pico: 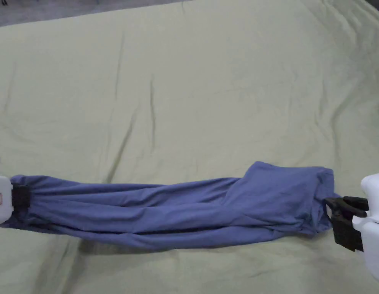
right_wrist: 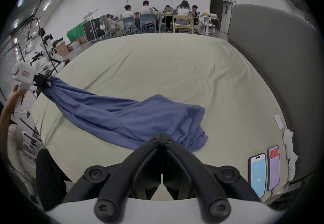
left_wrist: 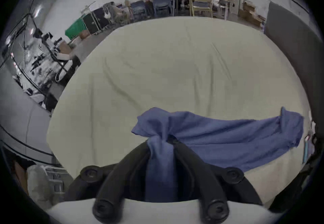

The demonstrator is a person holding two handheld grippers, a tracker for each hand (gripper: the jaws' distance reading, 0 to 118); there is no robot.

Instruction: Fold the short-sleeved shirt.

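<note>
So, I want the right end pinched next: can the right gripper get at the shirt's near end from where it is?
Probably yes. The right gripper sits just off the blue shirt at its right end, jaws shut with no cloth between them, and nothing lies between. It would have to open first. The left gripper holds the far end.

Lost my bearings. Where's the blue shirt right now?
In the head view the shirt lies stretched across the near part of the green sheet, between the left claw and the right claw.
</note>
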